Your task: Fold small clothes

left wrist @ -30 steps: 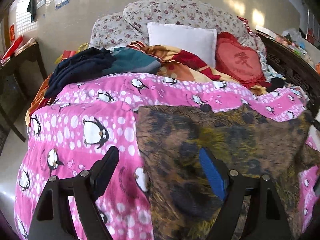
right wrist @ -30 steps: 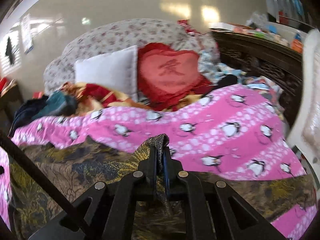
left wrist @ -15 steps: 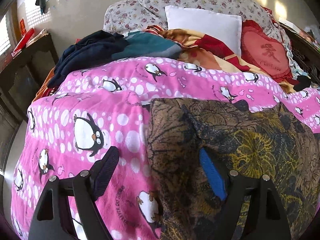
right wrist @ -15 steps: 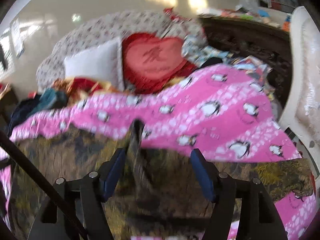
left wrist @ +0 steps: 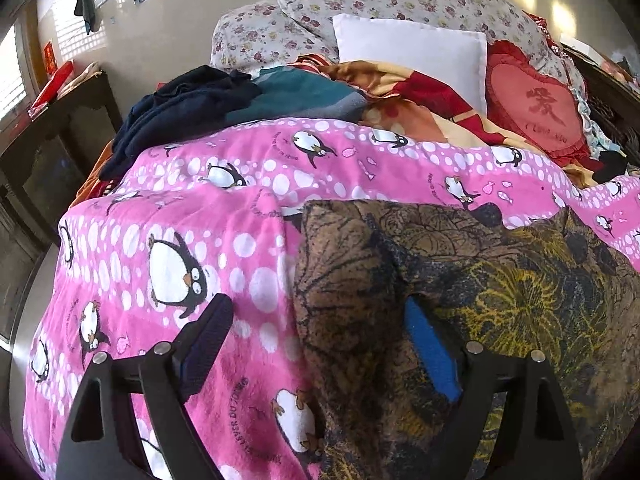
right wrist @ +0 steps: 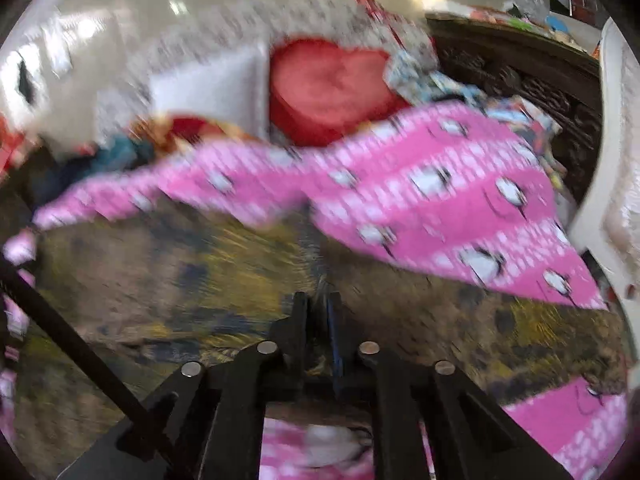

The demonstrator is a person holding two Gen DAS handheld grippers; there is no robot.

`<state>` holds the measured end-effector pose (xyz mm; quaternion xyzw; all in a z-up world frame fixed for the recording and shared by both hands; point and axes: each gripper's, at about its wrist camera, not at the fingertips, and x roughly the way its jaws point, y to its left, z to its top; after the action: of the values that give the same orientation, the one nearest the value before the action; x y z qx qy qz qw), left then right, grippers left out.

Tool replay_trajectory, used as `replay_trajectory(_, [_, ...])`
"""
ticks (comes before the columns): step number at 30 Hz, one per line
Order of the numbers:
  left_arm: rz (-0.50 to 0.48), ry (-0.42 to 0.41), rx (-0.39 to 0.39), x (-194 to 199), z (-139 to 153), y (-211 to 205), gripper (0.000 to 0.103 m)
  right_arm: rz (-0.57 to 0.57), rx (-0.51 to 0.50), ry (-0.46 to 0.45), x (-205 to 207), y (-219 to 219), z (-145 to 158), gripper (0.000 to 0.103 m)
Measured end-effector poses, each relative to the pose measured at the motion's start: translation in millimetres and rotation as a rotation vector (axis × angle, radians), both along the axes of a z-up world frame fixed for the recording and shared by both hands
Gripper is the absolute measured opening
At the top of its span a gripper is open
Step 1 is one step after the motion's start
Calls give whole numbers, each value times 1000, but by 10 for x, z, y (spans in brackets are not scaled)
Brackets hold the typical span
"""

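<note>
Garment pinched in right claw.

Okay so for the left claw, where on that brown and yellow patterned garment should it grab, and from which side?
Probably the garment's left edge, near the corner closest to the camera. The left claw is open and already straddles that edge, one finger over the pink penguin blanket, the other over the cloth. The edge lies flat, so come in low from the blanket side, scoop under and pinch.

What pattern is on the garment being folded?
The garment is brown with a dark navy and mustard-yellow leaf-like print; clearest in the left wrist view.
</note>
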<state>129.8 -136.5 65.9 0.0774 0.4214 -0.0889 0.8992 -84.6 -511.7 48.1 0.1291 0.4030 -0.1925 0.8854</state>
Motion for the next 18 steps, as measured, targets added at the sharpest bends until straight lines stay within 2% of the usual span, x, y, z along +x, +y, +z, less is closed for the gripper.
replay_trajectory(2, [4, 1, -5, -47, 44, 34, 87, -54, 50, 33, -43, -118, -119, 14])
replay_trajectory(3, [-3, -4, -8, -92, 84, 45, 87, -87, 82, -11, -142, -181, -75, 15])
replay_trajectory(5, [-22, -32, -19, -212, 182, 55, 86, -99, 64, -97, -285, -165, 69, 16])
replay_trajectory(7, [-55, -58, -25, -348, 253, 5, 87, -62, 30, -139, -268, -72, 177, 16])
replay_trajectory(9, [-86, -54, -9, -409, 237, -104, 87, 6, 45, -167, -133, 44, 219, 16])
replay_trajectory(12, [-108, -35, 63, -390, 74, -310, 87, 24, 59, -152, 176, 87, 132, 16])
replay_trajectory(14, [-104, 0, 79, -324, -47, -354, 87, -1, 56, -95, 405, 17, -11, 16])
replay_trajectory(18, [-75, 50, -1, -308, -63, -226, 87, -5, 90, -129, 319, -90, 35, 16])
